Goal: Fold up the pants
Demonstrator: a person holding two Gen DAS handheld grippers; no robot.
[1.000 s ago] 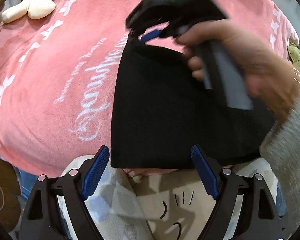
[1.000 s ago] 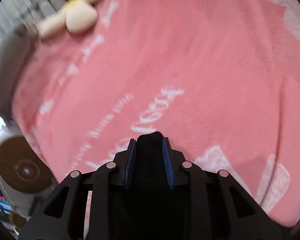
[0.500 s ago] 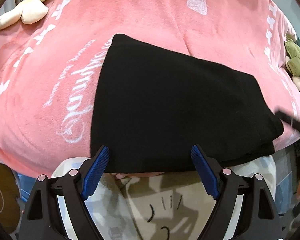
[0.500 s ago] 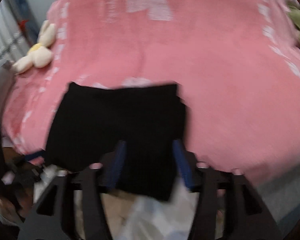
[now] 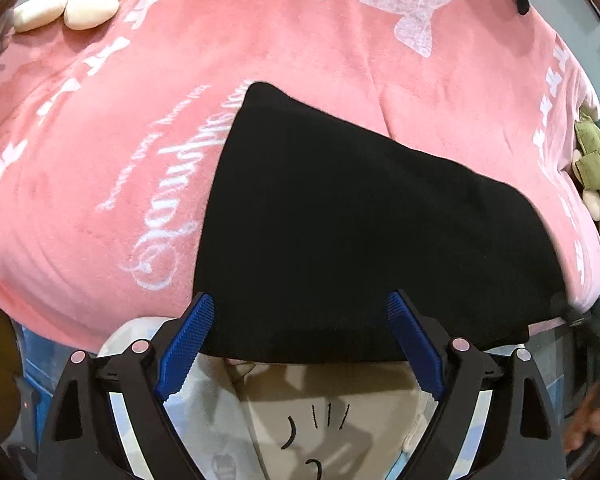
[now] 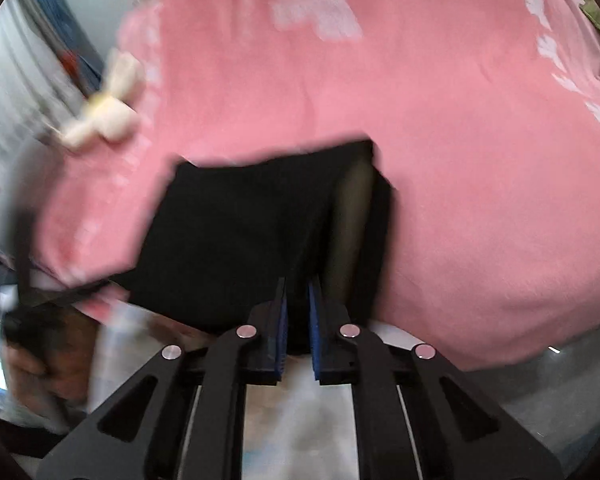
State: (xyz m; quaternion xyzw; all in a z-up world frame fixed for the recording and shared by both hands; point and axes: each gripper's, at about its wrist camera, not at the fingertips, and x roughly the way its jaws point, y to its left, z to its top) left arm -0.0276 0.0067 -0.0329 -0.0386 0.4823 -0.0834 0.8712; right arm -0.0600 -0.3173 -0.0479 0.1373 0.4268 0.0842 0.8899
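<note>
Black pants (image 5: 360, 220), folded into a rough rectangle, lie on the pink blanket (image 5: 140, 120) with their near edge at the bed's front. My left gripper (image 5: 300, 298) stands wide open just above that near edge and nothing is between its blue pads. In the right wrist view the pants (image 6: 240, 232) show a folded strip along their right side. My right gripper (image 6: 297, 284) is at the near edge by that strip. Its jaws are closing to a narrow gap with black cloth in it.
A cream plush toy (image 5: 76, 8) lies at the blanket's far left, and a green-clad toy (image 5: 596, 160) sits at the right edge. The person's pale top with a drawn face (image 5: 320, 432) is right below the grippers. A blurred hand (image 6: 40, 360) shows at lower left.
The right gripper laid the pants' far part down, let go and drew back to the near edge, where its jaws narrowed again. The pants now lie flat. The left gripper stayed put.
</note>
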